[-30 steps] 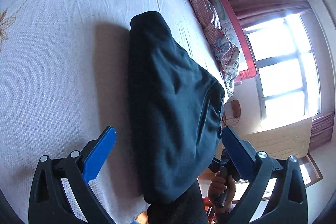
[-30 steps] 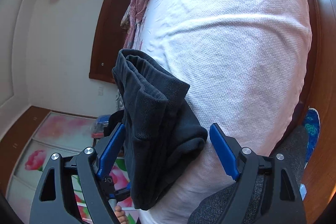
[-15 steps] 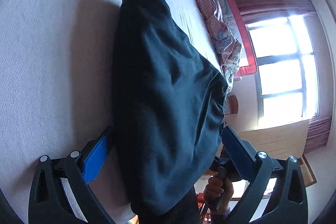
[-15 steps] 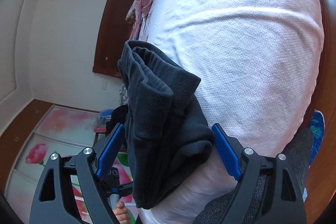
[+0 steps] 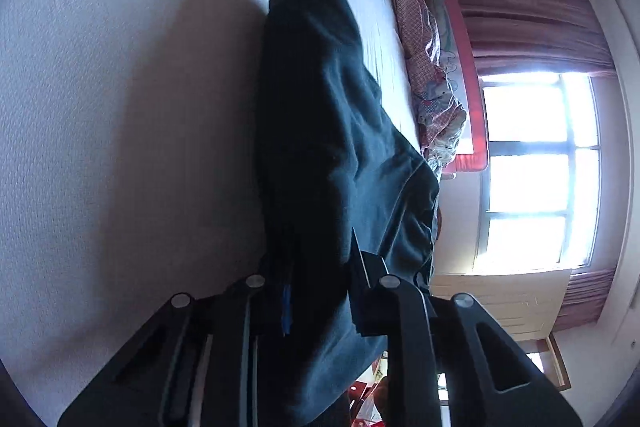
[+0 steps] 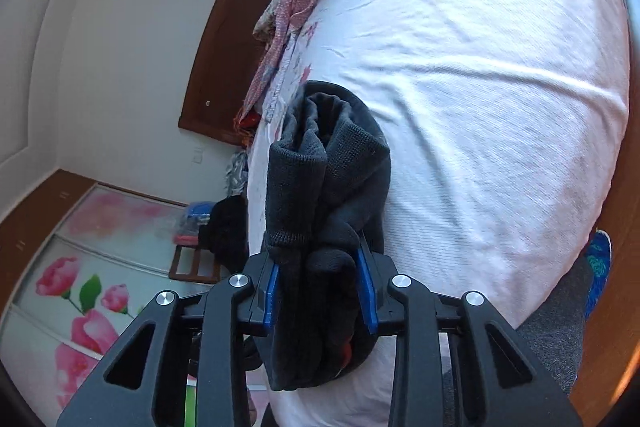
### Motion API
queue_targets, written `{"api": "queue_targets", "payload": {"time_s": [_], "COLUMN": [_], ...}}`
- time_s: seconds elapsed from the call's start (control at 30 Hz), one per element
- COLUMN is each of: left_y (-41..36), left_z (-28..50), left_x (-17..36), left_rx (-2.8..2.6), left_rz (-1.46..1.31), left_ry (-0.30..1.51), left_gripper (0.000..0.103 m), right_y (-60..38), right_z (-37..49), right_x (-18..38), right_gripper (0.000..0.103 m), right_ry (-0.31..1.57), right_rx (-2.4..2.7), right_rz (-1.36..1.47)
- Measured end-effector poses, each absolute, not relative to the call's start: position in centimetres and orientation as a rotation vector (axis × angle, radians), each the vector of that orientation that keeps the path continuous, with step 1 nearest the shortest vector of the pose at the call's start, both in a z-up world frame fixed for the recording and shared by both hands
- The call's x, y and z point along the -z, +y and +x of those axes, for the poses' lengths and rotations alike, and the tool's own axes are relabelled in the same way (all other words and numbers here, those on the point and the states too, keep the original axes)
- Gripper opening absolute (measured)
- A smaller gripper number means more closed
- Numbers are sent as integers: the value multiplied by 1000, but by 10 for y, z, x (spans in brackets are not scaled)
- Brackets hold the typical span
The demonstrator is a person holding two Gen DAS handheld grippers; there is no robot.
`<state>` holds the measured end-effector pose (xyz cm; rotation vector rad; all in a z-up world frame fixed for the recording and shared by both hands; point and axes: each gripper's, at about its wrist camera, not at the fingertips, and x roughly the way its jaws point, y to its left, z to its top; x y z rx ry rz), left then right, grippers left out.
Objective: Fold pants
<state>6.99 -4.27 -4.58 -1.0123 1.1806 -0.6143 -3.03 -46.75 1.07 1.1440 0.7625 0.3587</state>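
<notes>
One pair of dark pants (image 5: 320,131) lies folded into a long, thick bundle on the bed (image 5: 120,107), near the mattress edge, and both of its ends are gripped. The left gripper (image 5: 320,283) is clamped on the smooth, soft-knit end of the pants, its two fingers drawn in against the cloth so that only a sliver of blue pad (image 5: 286,307) shows. The right gripper (image 6: 320,287) is likewise pinched tight on the other end of the pants (image 6: 328,187), where two ribbed cuffs stand side by side in rounded rolls; its two blue pads (image 6: 272,291) press the bunched fabric from either side. The bed wears a white, fine-waffled cover, wrinkled in shallow ridges, with a few red flowers printed far from the pants. One crumpled pink checked quilt (image 5: 424,59) runs along the bed's far side. Beyond the bed, one bright window (image 5: 536,171) is hung with pleated reddish curtains (image 5: 528,23), and one dark wooden door (image 6: 236,39) stands in a white wall.
</notes>
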Motion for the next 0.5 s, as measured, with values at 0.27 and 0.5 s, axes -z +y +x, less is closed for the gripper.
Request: {"api": "queue_targets", "payload": {"time_s": [0.27,0.5], "left_y": [-14,71], "left_z": [88,109], "left_x": [-30,-90], "left_rx": [711,638], "left_rz": [-1043,-935], "left_ry": [1018,898], "left_gripper": [19,19], "right_y": [-416,-327], "right_z": [32,92], "right_x": [-75,-46], "right_gripper": [31,31], "right_ry": [714,716], "right_rx": [-530,-640], "right_rz": [1038,1109]}}
